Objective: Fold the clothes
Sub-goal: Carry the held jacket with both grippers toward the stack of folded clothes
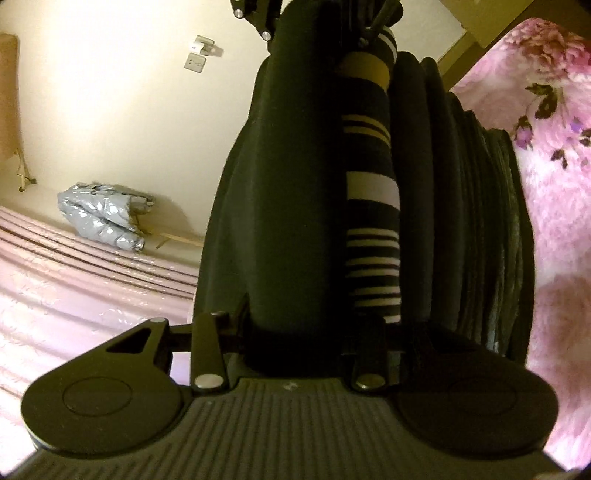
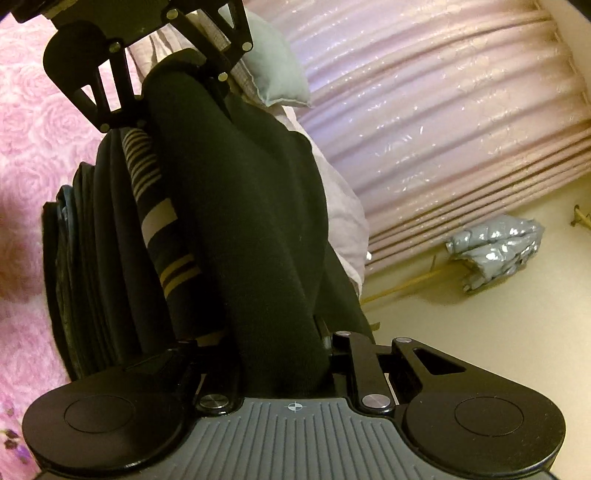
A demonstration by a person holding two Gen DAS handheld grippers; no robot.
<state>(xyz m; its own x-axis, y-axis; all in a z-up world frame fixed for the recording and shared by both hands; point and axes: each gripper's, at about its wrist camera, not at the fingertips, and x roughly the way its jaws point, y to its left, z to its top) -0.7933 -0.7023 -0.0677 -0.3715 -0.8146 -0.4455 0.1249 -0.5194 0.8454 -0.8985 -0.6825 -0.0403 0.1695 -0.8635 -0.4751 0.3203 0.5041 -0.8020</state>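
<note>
A dark garment with a band of white and tan stripes is bunched in long folds and stretched between both grippers. In the left wrist view my left gripper is shut on one end of it, its fingers buried in the cloth, and the right gripper holds the far end at the top edge. Seen from the right wrist, my right gripper is shut on the same garment. There the left gripper grips the other end at the upper left.
A pink floral fleece blanket lies to one side, also seen in the right wrist view. A pink satin bedspread with a pale blue pillow spreads beyond. A crumpled silver-grey puffy jacket lies by the cream wall.
</note>
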